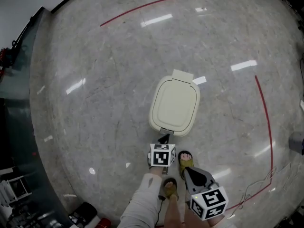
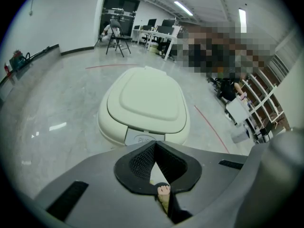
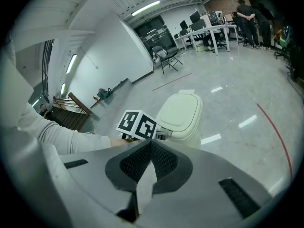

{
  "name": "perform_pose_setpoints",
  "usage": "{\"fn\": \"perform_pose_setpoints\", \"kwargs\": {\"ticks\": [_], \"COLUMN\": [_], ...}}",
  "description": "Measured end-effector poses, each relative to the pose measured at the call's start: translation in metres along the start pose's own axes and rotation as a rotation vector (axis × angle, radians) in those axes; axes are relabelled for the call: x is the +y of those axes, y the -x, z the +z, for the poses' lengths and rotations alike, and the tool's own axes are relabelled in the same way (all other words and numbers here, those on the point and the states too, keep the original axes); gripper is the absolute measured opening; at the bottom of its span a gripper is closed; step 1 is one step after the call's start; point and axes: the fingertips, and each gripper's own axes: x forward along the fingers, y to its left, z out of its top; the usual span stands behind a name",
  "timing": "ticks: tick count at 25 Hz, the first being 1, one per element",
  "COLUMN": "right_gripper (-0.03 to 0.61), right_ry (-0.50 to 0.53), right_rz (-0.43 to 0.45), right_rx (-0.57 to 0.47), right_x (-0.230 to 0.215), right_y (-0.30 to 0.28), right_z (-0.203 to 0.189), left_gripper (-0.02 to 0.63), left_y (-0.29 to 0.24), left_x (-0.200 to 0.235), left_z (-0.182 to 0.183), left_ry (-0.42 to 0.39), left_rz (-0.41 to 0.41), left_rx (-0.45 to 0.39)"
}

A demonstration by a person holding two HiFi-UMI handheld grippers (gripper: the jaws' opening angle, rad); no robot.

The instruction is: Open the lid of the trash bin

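A cream trash bin (image 1: 174, 106) stands on the marble floor with its lid (image 2: 148, 99) down. A grey push button (image 2: 141, 138) sits at the bin's near front edge. My left gripper (image 1: 164, 139) is shut and empty, its tips just in front of that button and slightly above it. In the left gripper view the gripper (image 2: 155, 144) points at the button. My right gripper (image 1: 186, 171) is also shut and empty, held back near my feet, to the right of the left one. The right gripper view shows the bin (image 3: 183, 114) and the left gripper's marker cube (image 3: 137, 125) ahead.
Red tape lines (image 1: 267, 122) curve across the floor to the right of and beyond the bin. A dark glass barrier (image 1: 19, 127) runs along the left. My sandalled feet (image 1: 185, 159) are just behind the bin. Desks and a folding chair (image 2: 118, 38) stand far off.
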Motion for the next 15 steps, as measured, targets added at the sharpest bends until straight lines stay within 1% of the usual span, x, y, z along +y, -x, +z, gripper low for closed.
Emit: {"fn": "perform_pose_setpoints", "kwargs": {"ticks": [5,9,12,15], "right_gripper": [0.003,0.003,0.003,0.003], "right_ry": [-0.005,-0.006,-0.006,-0.004], "right_rz": [0.001,0.002,0.000,-0.001], "right_rx": [-0.003,-0.001,0.001,-0.001], "right_x": [0.0003,0.0024,0.0037,0.0057], "right_y": [-0.0001,0.0004,0.0021,0.0037], "right_z": [0.0004,-0.0015,-0.0026,-0.0017], "left_gripper": [0.003,0.003,0.003,0.003], "left_y": [-0.0018,-0.0031,-0.0032,-0.0029], "left_x": [0.0009,0.0029,0.0022,0.0013], "left_z": [-0.0004,0.0008,0.0021,0.0033], "left_ry": [-0.015,0.002,0.006,-0.010], "left_rz": [0.019,0.039,0.040,0.036], "left_rx": [0.001,-0.013,-0.011,-0.011]}}
